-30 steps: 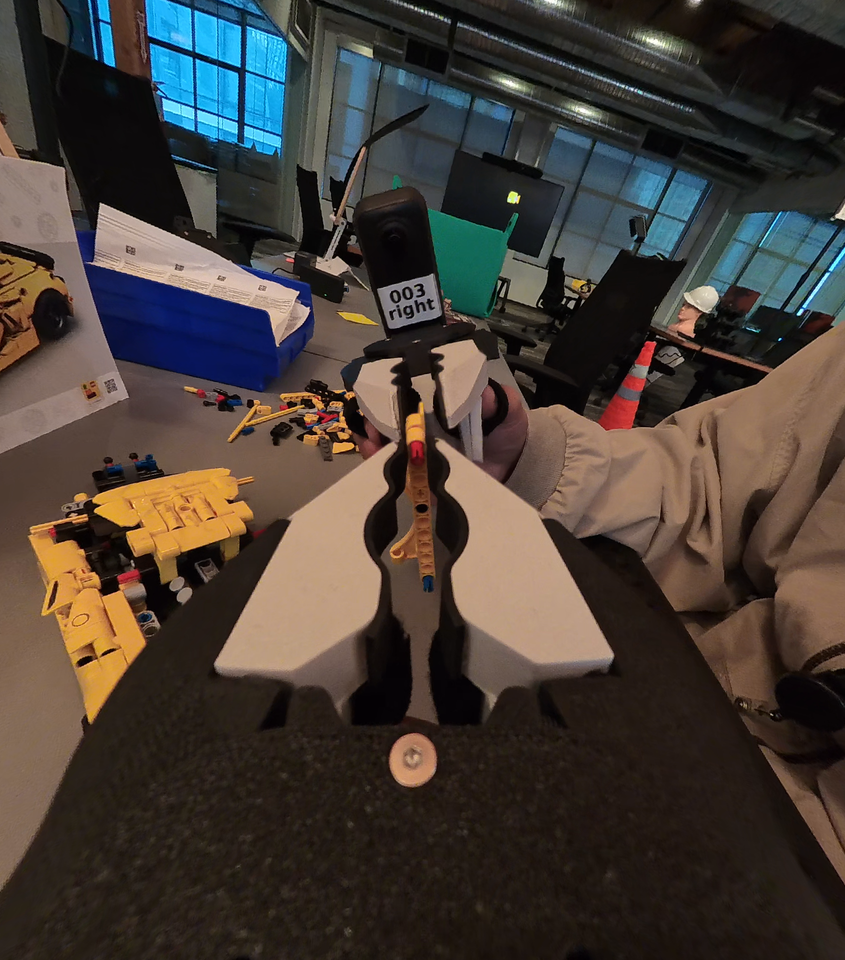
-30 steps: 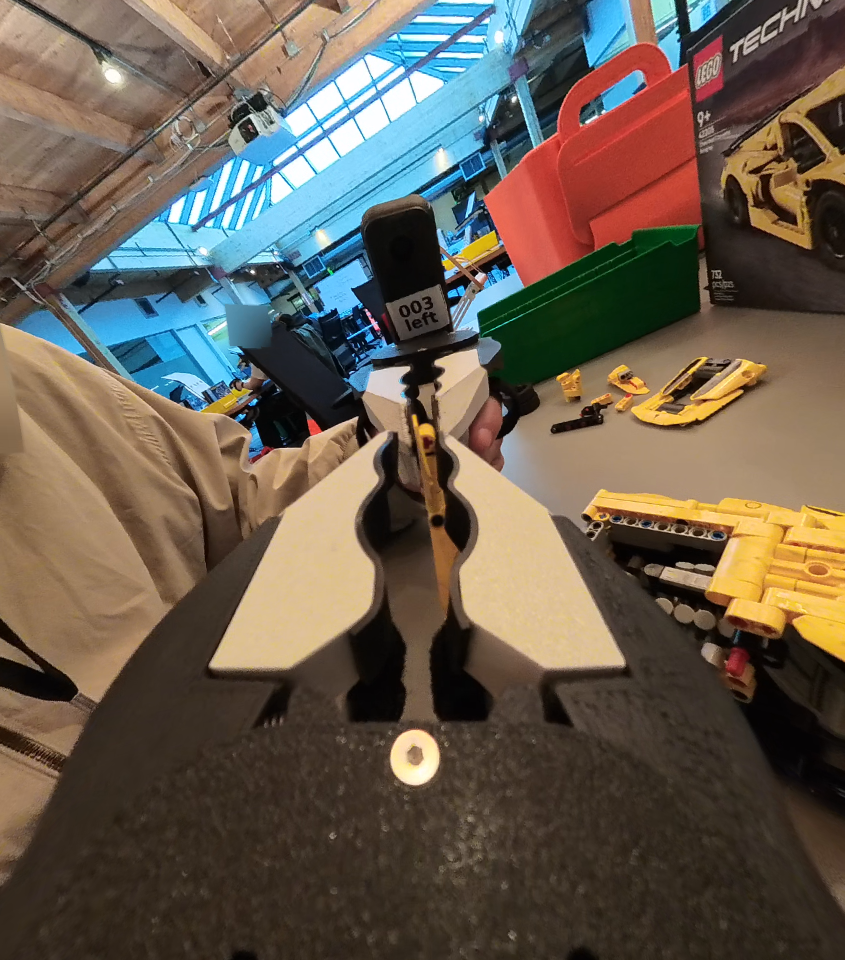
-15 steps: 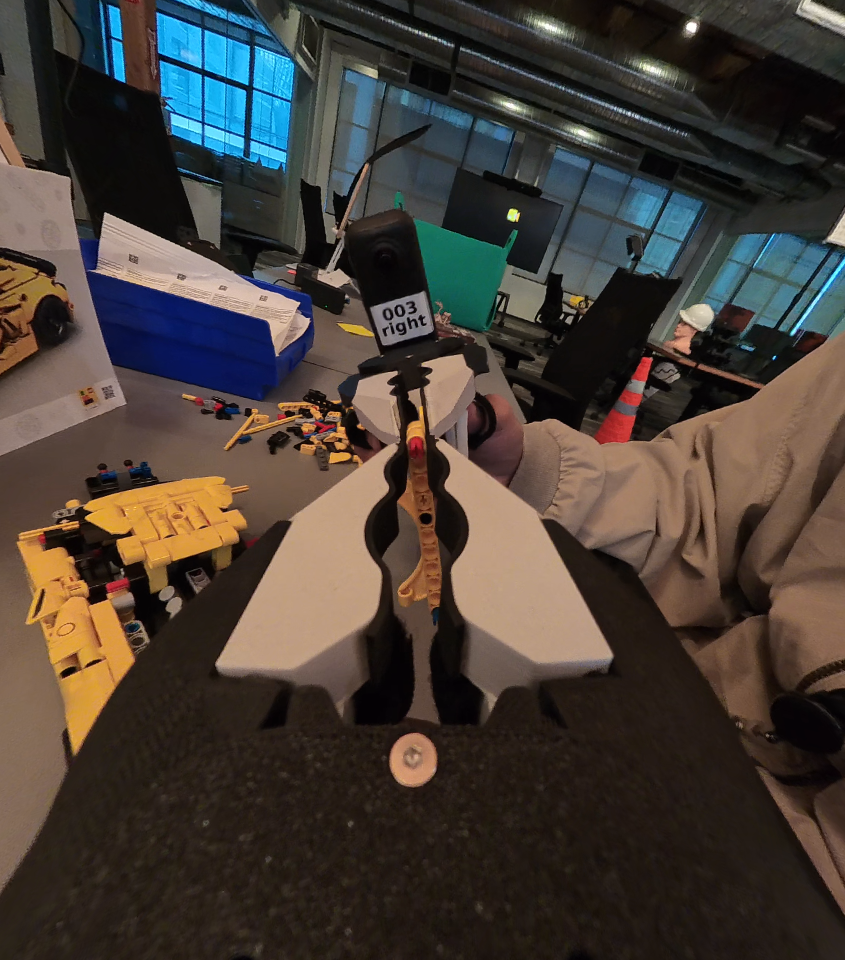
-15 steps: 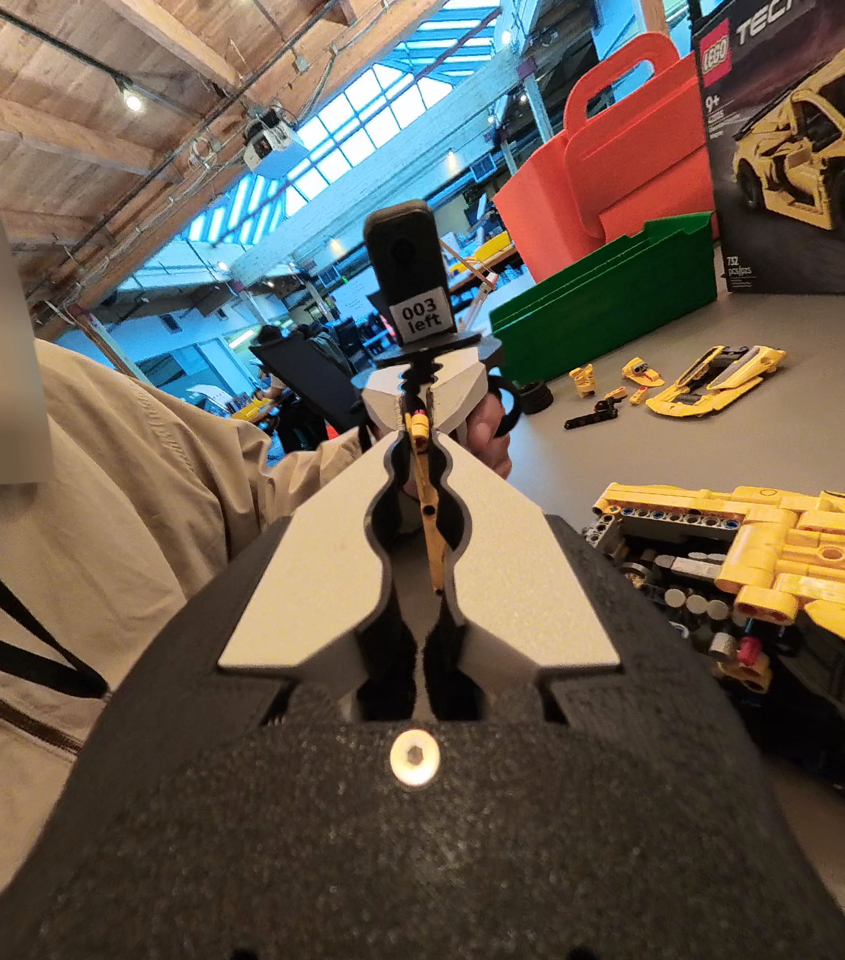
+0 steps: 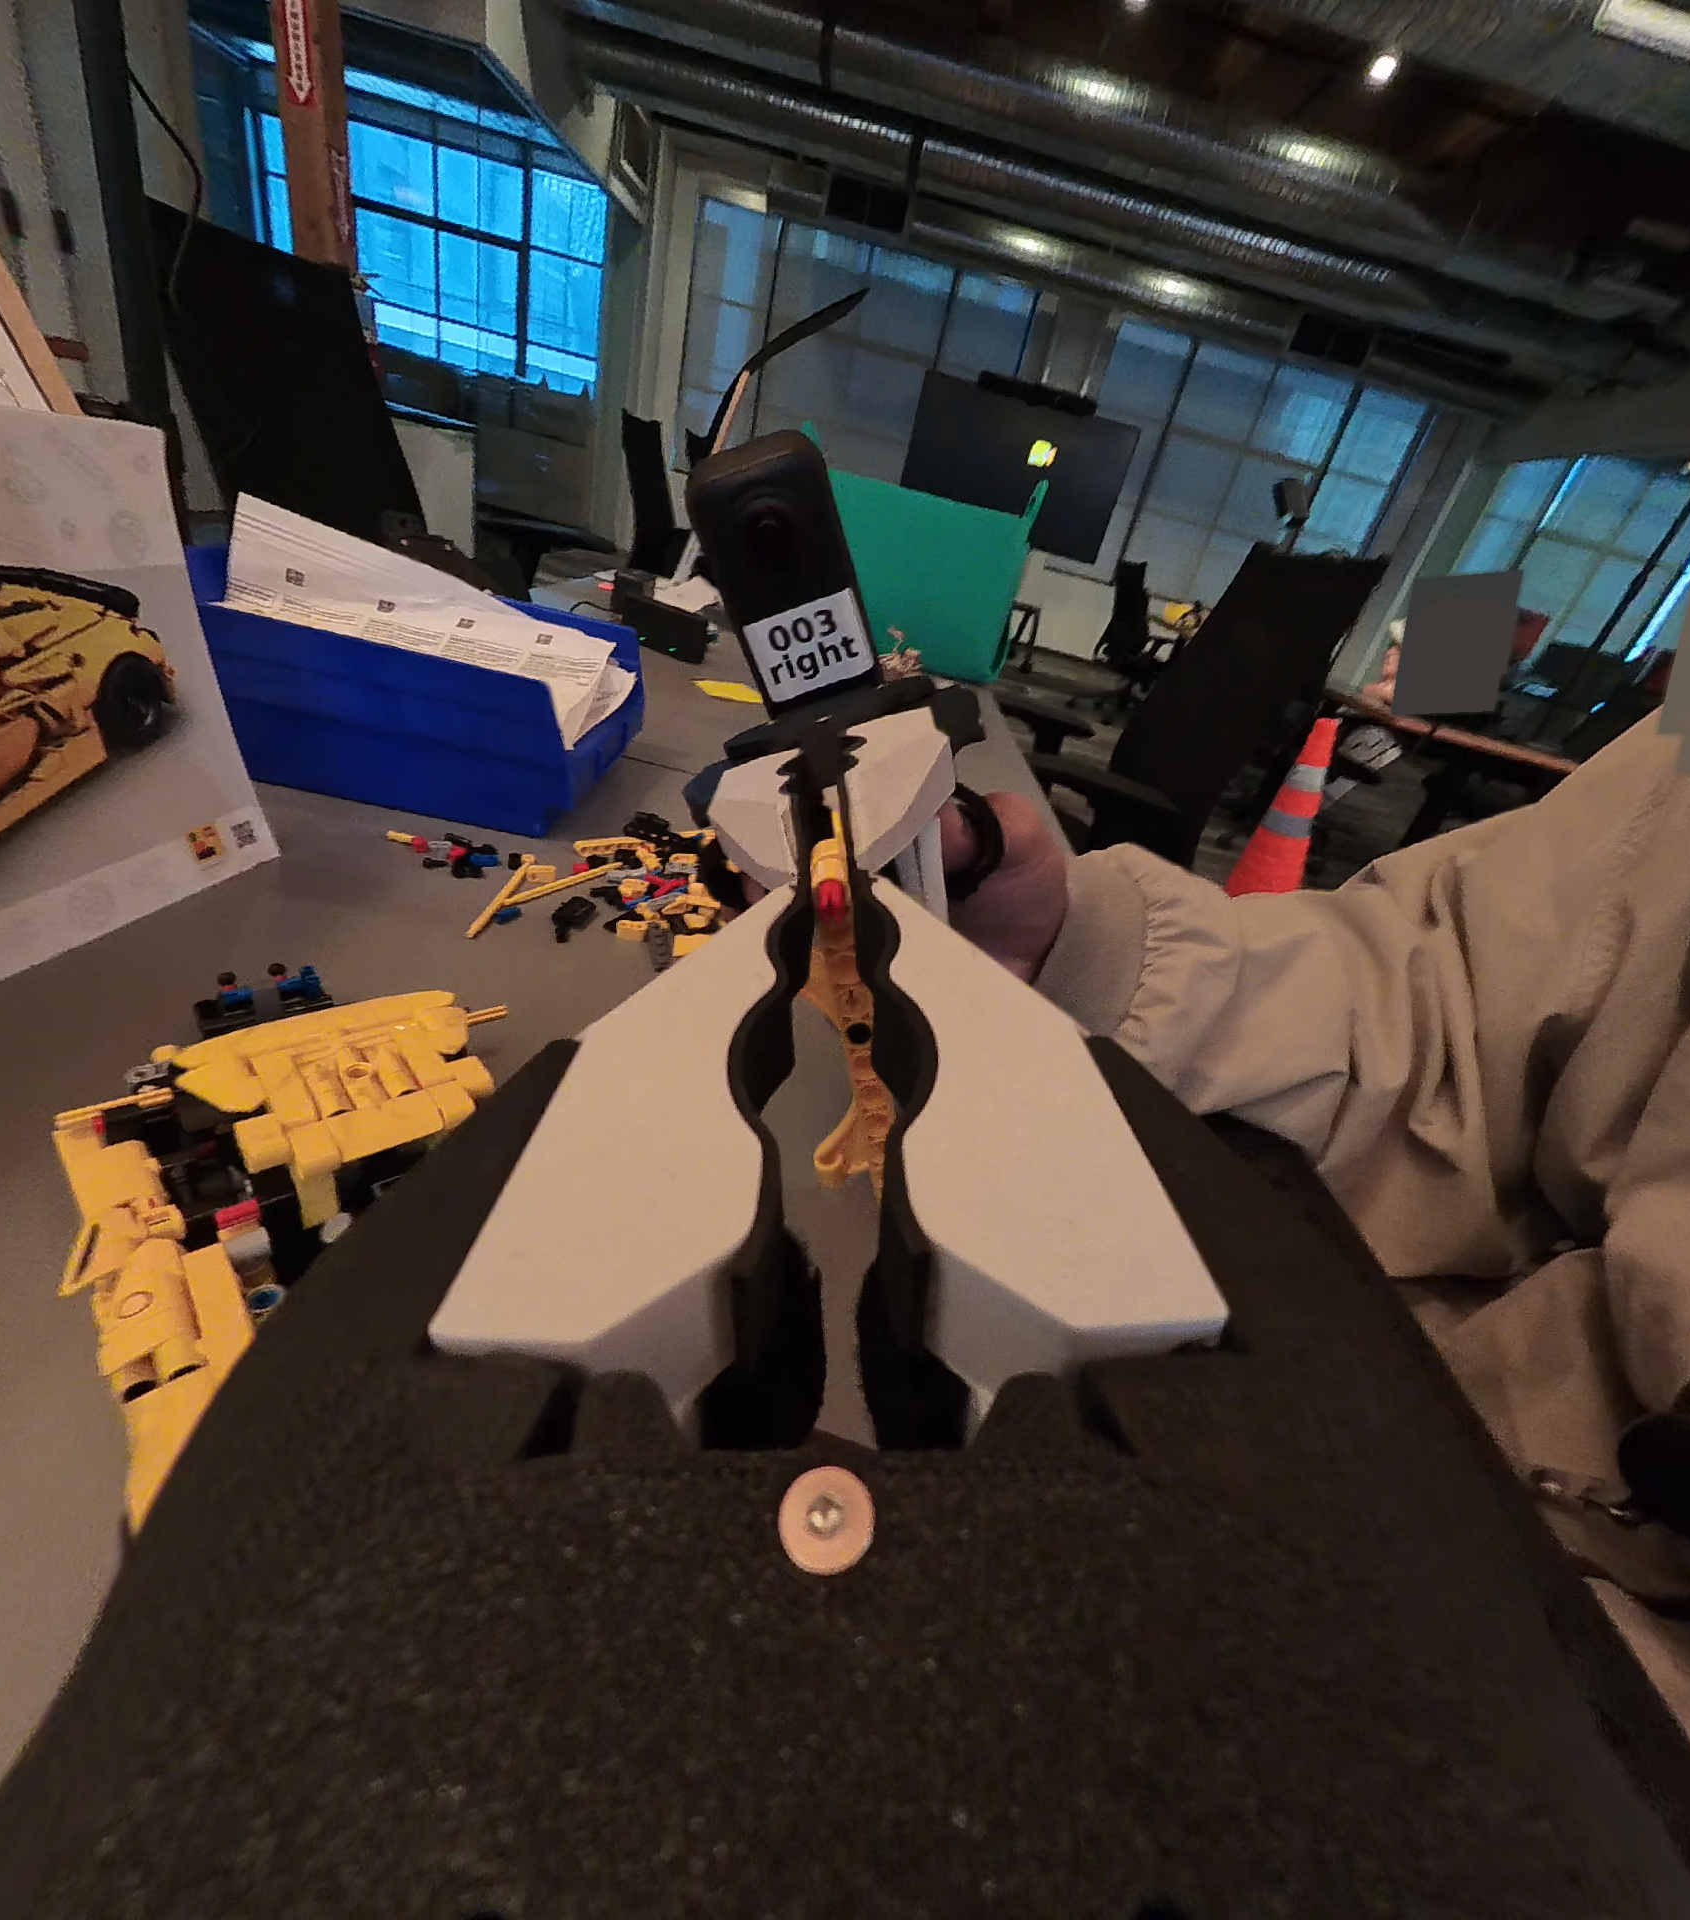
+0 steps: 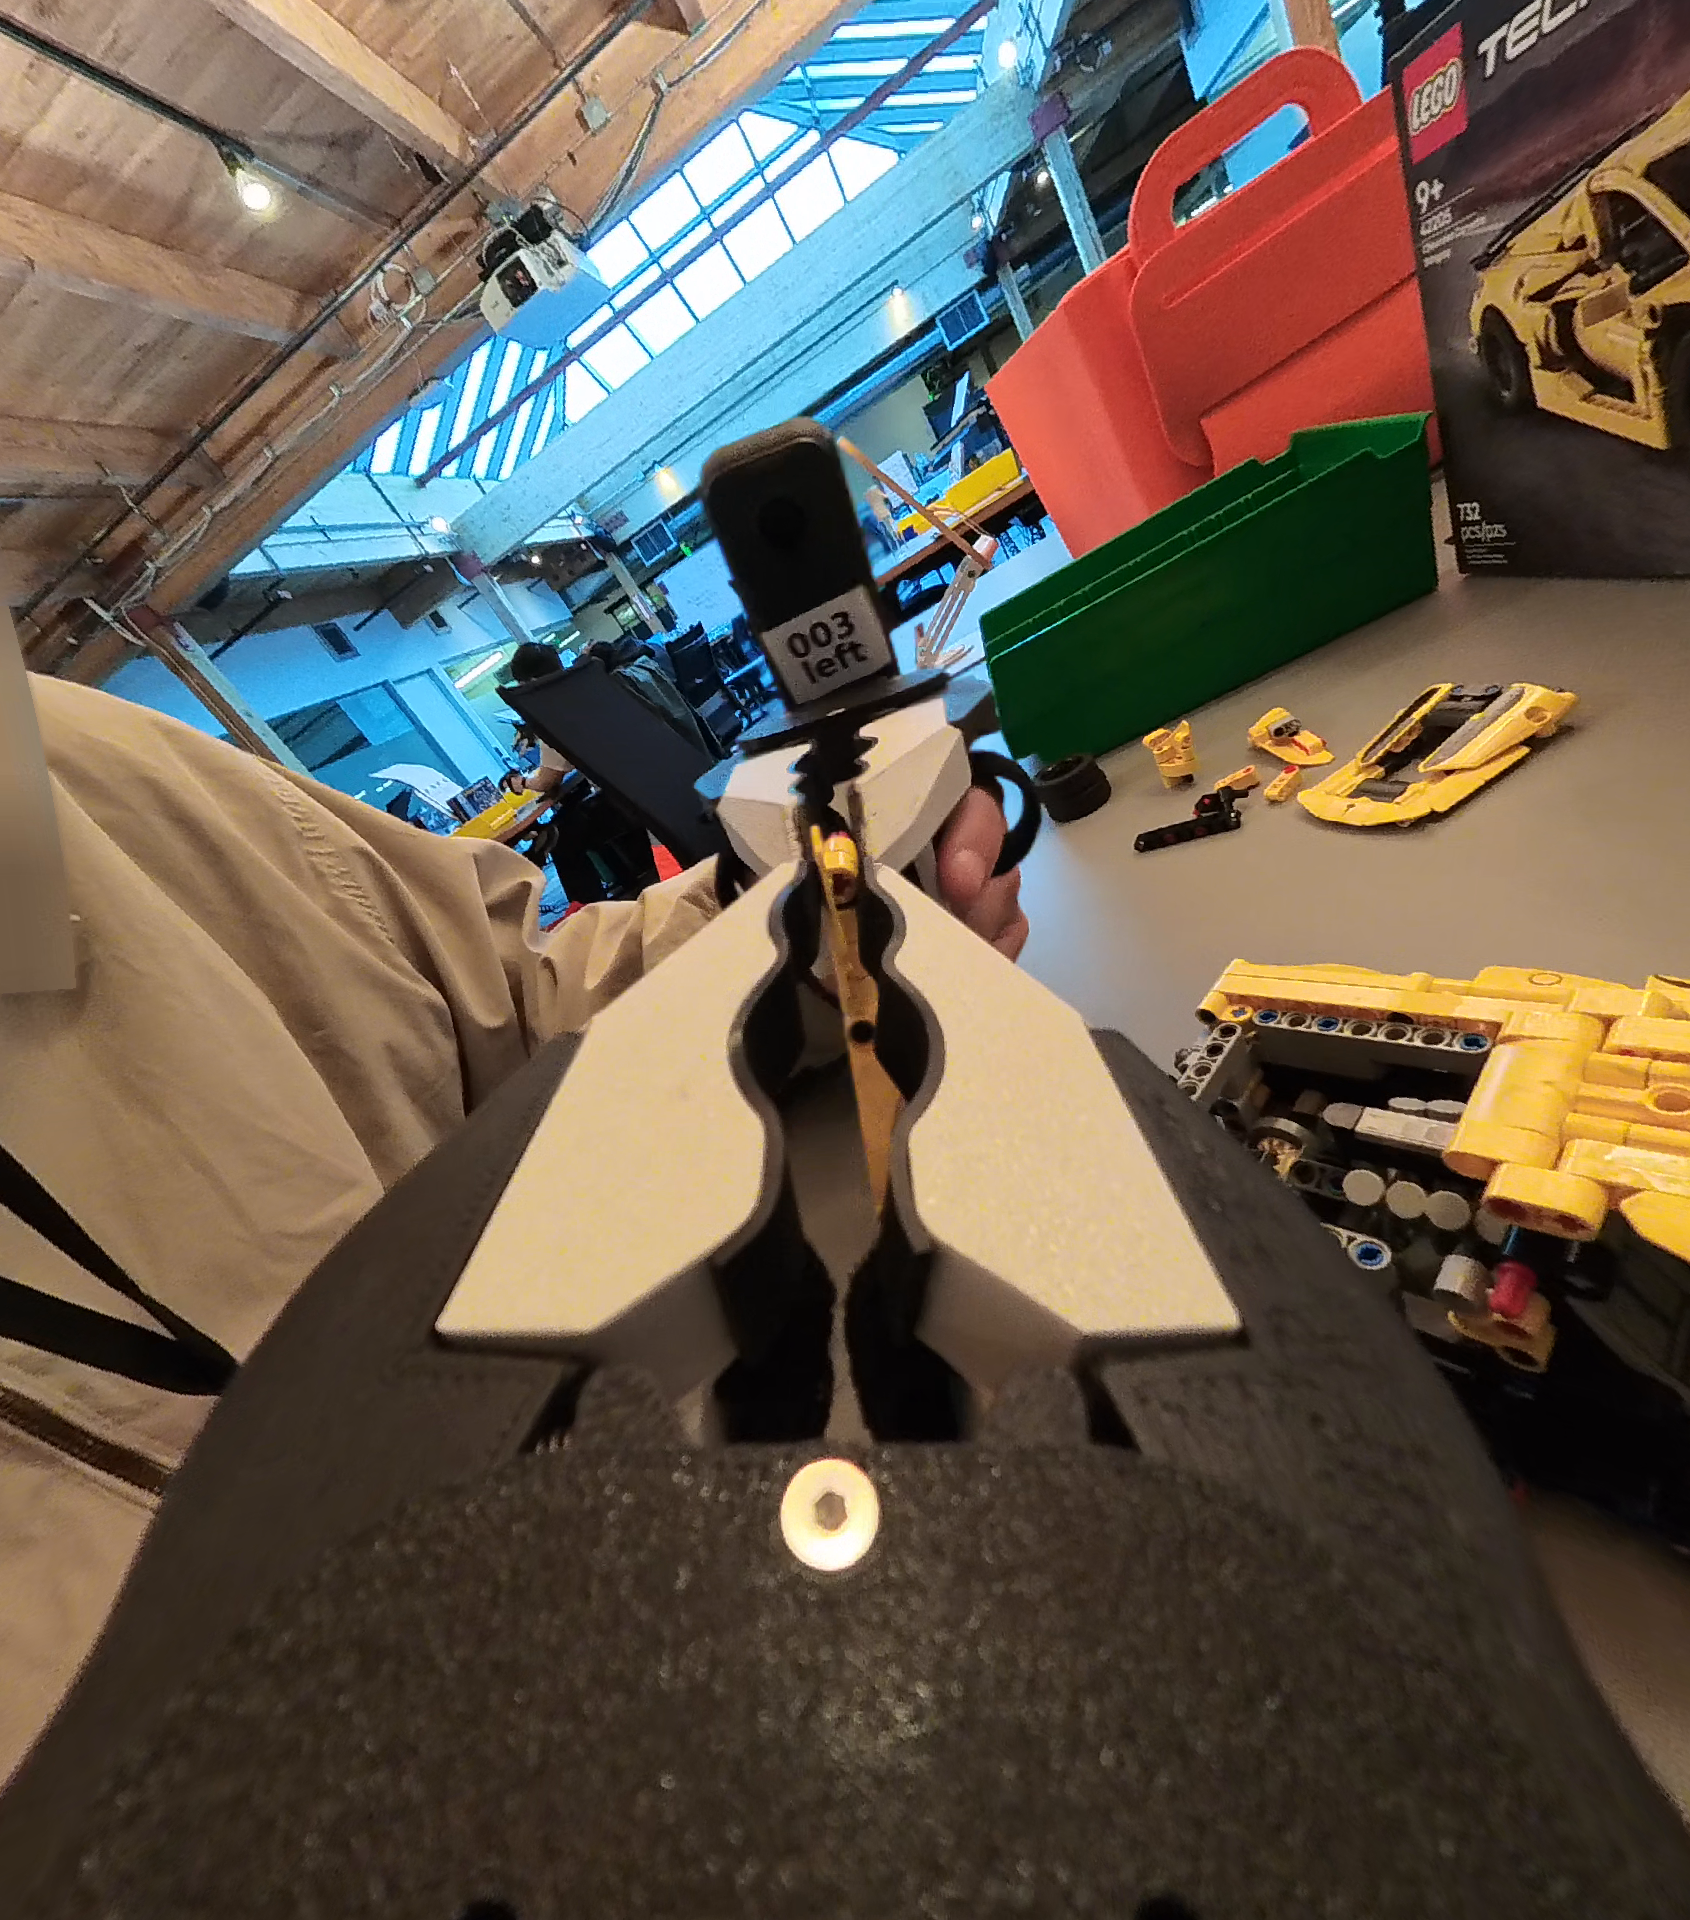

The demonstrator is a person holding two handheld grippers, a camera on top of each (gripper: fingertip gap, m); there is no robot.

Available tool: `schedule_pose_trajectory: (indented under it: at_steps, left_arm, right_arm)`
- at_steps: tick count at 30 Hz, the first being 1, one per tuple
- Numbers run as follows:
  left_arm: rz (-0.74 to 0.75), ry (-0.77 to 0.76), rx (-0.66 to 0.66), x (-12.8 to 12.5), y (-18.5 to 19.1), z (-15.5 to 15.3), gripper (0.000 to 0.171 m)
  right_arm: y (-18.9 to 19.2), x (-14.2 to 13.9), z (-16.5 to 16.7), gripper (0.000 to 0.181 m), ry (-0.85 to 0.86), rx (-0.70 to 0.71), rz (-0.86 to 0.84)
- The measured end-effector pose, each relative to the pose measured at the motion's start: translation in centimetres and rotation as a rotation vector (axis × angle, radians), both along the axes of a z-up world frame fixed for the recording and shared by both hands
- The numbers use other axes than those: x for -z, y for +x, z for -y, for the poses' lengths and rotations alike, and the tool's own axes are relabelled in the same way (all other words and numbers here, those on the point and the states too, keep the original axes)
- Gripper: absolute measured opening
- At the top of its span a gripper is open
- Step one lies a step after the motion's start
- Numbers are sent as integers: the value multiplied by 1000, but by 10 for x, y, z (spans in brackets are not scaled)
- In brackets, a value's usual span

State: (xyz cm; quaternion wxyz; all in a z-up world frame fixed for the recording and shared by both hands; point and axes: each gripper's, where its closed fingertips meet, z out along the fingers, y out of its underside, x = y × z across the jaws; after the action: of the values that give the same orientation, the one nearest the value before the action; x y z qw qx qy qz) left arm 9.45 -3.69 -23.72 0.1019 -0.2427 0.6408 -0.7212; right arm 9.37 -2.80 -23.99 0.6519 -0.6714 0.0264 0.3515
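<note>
Left wrist view shows the left tongs narrowed onto a yellow slotted beam with a red pin at its far end, held tip to tip with the right tongs above the grey table. Right wrist view shows the right tongs pinching the same yellow slotted beam. A part-built yellow toy car lies at near left, loose bricks beyond it before a blue bin.
</note>
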Motion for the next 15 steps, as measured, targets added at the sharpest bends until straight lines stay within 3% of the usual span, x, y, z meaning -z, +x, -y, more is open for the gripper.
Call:
schedule_pose_trajectory:
  at_steps: [5,15]
  left_arm:
    - [-51,-96,-28,-11,5,0,4]
    - [-91,-125,-16,-4,8,-2,4]
  right_arm:
    - [5,-8,3,5,39,-1,-50]
    - [8,1,3,5,1,5,-46]
